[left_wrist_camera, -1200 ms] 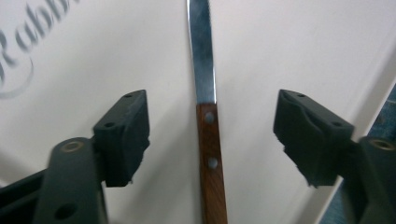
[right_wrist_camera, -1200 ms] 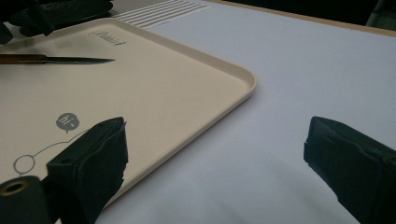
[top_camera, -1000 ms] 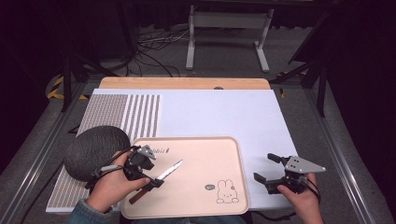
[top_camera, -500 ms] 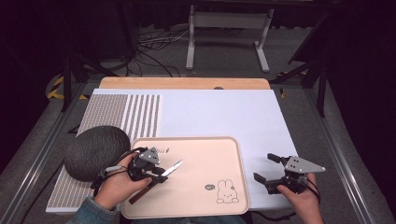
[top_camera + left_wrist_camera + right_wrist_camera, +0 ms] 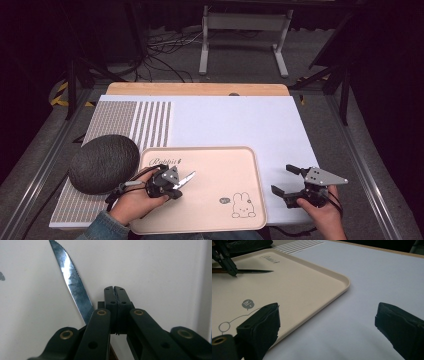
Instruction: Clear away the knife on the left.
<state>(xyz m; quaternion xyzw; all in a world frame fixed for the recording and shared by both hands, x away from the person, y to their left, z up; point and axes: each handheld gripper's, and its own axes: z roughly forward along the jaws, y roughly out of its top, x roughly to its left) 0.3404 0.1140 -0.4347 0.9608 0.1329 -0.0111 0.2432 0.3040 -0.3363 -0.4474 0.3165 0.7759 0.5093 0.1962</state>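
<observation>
The left gripper (image 5: 176,186) sits over the near-left part of a beige tray (image 5: 250,165) that carries a rabbit drawing (image 5: 241,206) at its near right. A serrated knife (image 5: 187,178) lies there, its blade pointing toward the far right. In the left gripper view the jaws are pressed together with no gap, and the blade (image 5: 72,280) runs out just beside them on the left. A brown strip, likely the handle, shows below the linkage. Whether the jaws actually pinch the knife cannot be told; the blade passes beside the closed tips, not between them. In the right gripper view the same gripper (image 5: 233,272) stands at the junction of the brown handle and the dark blade.

The right gripper (image 5: 289,181) rests on the white table cover (image 5: 240,120) just right of the tray, jaws spread wide and empty.

A dark grey rounded object (image 5: 104,162) lies on the patterned mat (image 5: 120,117) left of the tray, close beside the left hand (image 5: 137,202).

Assessment: the knife looks light, stiff and thin. The metal blade is smooth and likely slippery on the tray, and its toothed edge is a hazard. The handle is the proper place to take hold, across its flat sides near the blade junction, so the knife does not pivot or slide.
</observation>
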